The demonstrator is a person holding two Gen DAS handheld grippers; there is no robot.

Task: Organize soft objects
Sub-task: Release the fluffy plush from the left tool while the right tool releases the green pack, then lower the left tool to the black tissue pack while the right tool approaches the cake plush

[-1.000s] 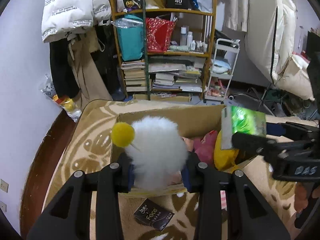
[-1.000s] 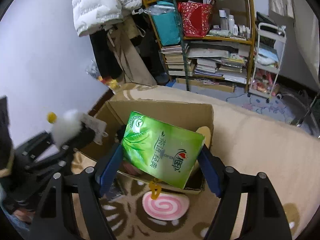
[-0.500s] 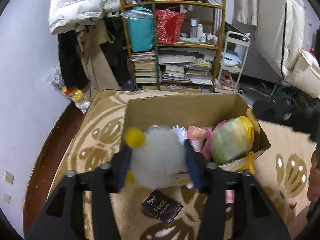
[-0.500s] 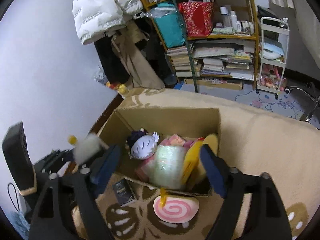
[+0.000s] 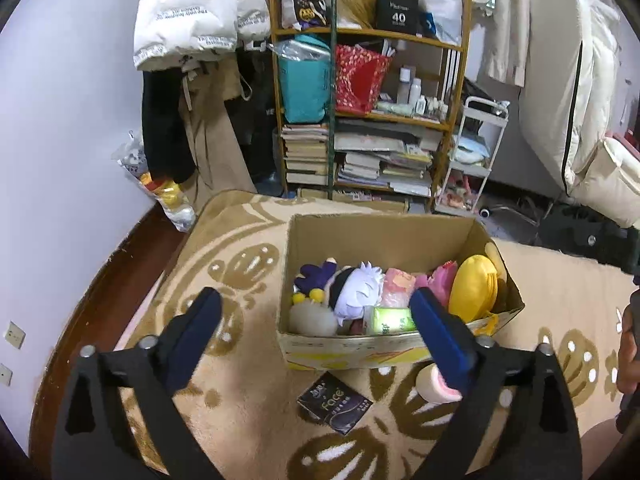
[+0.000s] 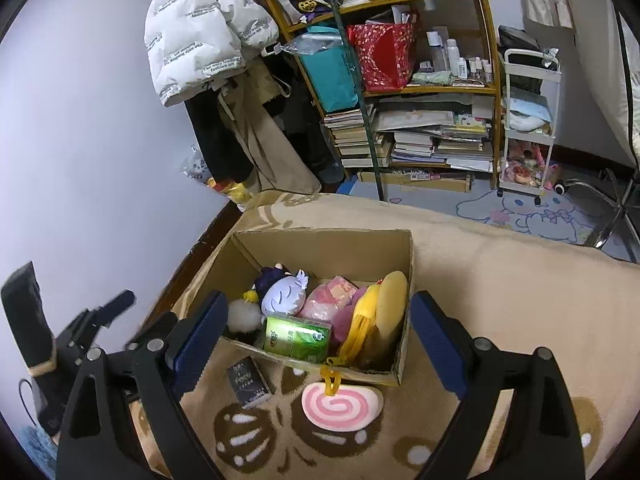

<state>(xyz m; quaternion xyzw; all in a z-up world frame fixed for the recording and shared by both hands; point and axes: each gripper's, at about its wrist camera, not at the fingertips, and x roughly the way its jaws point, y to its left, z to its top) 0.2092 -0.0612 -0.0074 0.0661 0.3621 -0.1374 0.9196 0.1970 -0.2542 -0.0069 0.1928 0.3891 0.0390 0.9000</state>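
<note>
An open cardboard box (image 5: 384, 236) (image 6: 320, 234) stands on a beige patterned blanket. In its near side lie a white fluffy toy (image 5: 314, 320) (image 6: 243, 316) with yellow balls and a green tissue pack (image 5: 390, 320) (image 6: 298, 338). A white-haired doll (image 5: 356, 290), pink soft items and a yellow plush (image 5: 474, 288) fill the rest. My left gripper (image 5: 314, 304) hovers before the box, jaws opening, holding nothing. My right gripper (image 6: 320, 300) does likewise, jaws opening and empty. A pink swirl plush (image 6: 340, 404) and a black tissue pack (image 6: 248, 380) lie in front of the box.
A crowded bookshelf (image 5: 368, 120) and a white trolley (image 5: 476, 152) stand beyond the bed. Jackets (image 5: 188, 12) hang at the left by the wall. A dark wooden bed edge (image 5: 120, 264) runs along the left. A person's hand (image 5: 628, 356) shows at the right edge.
Both grippers opened wide and drew back from the box. The white fluffy toy left the left gripper, the green tissue pack left the right one, and both now lie inside the box.
</note>
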